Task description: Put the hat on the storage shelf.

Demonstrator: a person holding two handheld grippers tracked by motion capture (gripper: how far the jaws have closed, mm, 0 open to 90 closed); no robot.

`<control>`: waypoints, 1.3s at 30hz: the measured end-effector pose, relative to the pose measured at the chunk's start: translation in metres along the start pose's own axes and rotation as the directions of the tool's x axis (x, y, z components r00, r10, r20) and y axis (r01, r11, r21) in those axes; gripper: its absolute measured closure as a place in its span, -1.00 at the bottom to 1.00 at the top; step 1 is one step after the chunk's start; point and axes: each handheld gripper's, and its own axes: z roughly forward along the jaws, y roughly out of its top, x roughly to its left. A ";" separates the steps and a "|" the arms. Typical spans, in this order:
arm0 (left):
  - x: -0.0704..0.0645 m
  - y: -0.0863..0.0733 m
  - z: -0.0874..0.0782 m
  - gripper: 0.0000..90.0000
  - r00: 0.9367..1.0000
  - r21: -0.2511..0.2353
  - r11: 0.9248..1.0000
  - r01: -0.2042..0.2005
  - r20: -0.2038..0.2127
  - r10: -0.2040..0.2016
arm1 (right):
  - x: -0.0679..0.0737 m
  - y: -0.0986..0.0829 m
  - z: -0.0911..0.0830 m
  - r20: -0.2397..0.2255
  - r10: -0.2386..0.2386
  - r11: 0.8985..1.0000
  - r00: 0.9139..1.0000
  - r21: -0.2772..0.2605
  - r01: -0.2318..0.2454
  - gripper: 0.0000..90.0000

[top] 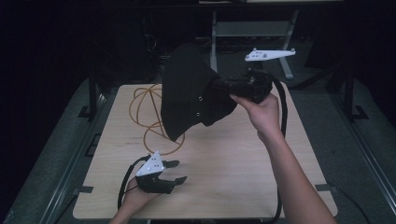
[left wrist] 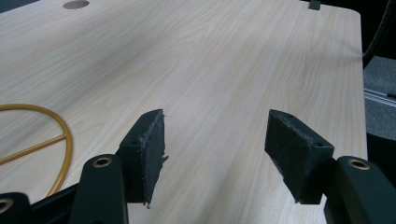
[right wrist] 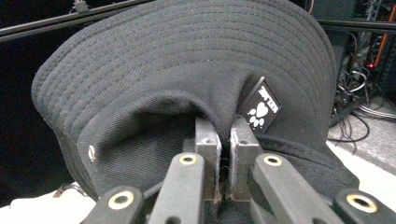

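Observation:
A black bucket hat (top: pixel 189 91) hangs in the air above the back of the wooden table (top: pixel 233 177). My right gripper (top: pixel 219 93) is shut on the hat's crown, brim turned left and down. In the right gripper view the jaws pinch a fold of the hat (right wrist: pixel 187 70) beside a small black label with a white heart and paw print (right wrist: pixel 259 110), right gripper (right wrist: pixel 228 144). My left gripper (top: pixel 176 171) rests low near the table's front left, open and empty. Its pads (left wrist: pixel 149 140) stand wide apart over bare wood, left gripper (left wrist: pixel 215 140).
A coil of orange cord (top: pixel 154 116) lies on the table's back left, partly behind the hat; a loop of it (left wrist: pixel 51 140) shows at the left of the left gripper view. Dark racks and cables stand behind the table.

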 end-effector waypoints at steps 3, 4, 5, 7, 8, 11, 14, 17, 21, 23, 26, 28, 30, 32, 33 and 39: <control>0.000 0.000 -0.001 -0.17 1.000 0.007 1.000 -0.005 -0.001 0.005 | 0.001 0.006 0.007 -0.010 -0.001 1.000 1.000 0.003 0.001 0.89; 0.000 0.000 -0.001 -0.17 1.000 0.012 1.000 -0.006 -0.001 0.006 | 0.001 0.007 0.009 -0.013 -0.005 1.000 1.000 0.004 0.005 0.89; 0.000 0.000 -0.001 -0.17 1.000 0.012 1.000 -0.005 -0.002 0.005 | 0.001 0.009 0.012 -0.018 -0.004 1.000 1.000 0.002 0.005 0.89; 0.000 -0.001 -0.001 -0.17 1.000 0.014 1.000 -0.005 -0.001 0.005 | 0.001 0.013 0.017 -0.022 -0.002 1.000 1.000 0.005 0.003 0.89; 0.001 -0.001 -0.001 -0.17 1.000 0.014 1.000 -0.005 -0.002 0.005 | 0.001 0.015 0.020 -0.025 0.000 1.000 1.000 0.005 0.000 0.89; 0.002 -0.001 -0.001 -0.17 1.000 0.012 1.000 -0.002 -0.002 0.002 | 0.001 0.021 0.029 -0.037 0.004 1.000 0.999 0.007 -0.004 0.88; 0.002 -0.002 0.000 -0.17 1.000 0.004 1.000 -0.004 -0.002 0.004 | 0.002 0.028 0.037 -0.042 0.000 1.000 0.999 0.017 0.001 0.88; 0.002 -0.002 0.001 -0.17 1.000 0.010 1.000 -0.007 0.002 0.007 | 0.002 0.035 0.047 -0.048 0.002 1.000 0.999 0.022 -0.001 0.88; 0.002 -0.002 0.002 -0.17 1.000 0.016 1.000 -0.008 0.004 0.008 | 0.003 0.044 0.059 -0.051 -0.003 0.999 0.999 0.036 0.004 0.88; 0.003 -0.002 0.002 -0.17 1.000 0.015 1.000 -0.008 0.004 0.008 | 0.004 0.048 0.063 -0.055 -0.003 0.999 0.998 0.049 0.006 0.88; 0.003 -0.003 0.003 -0.17 1.000 0.017 1.000 -0.009 0.006 0.009 | 0.006 0.054 0.069 -0.056 -0.011 0.998 0.998 0.057 0.014 0.88; 0.003 -0.003 0.003 -0.17 1.000 0.021 1.000 -0.015 0.007 0.015 | 0.008 0.059 0.076 -0.056 -0.020 0.997 0.998 0.071 0.024 0.88; 0.003 -0.003 0.003 -0.17 1.000 0.022 1.000 -0.017 0.009 0.017 | 0.011 0.064 0.084 -0.056 -0.032 0.996 0.998 0.081 0.036 0.88; 0.003 -0.003 0.004 -0.17 1.000 0.016 1.000 -0.011 0.012 0.011 | 0.012 0.065 0.087 -0.055 -0.034 0.996 0.998 0.086 0.039 0.88; 0.003 -0.002 0.004 -0.17 1.000 0.018 1.000 -0.012 0.014 0.012 | 0.013 0.067 0.091 -0.052 -0.038 0.995 0.998 0.091 0.043 0.88; 0.001 -0.003 0.007 -0.17 0.999 0.027 0.999 -0.021 0.030 0.020 | 0.017 0.074 0.110 -0.054 -0.048 0.991 0.997 0.121 0.054 0.88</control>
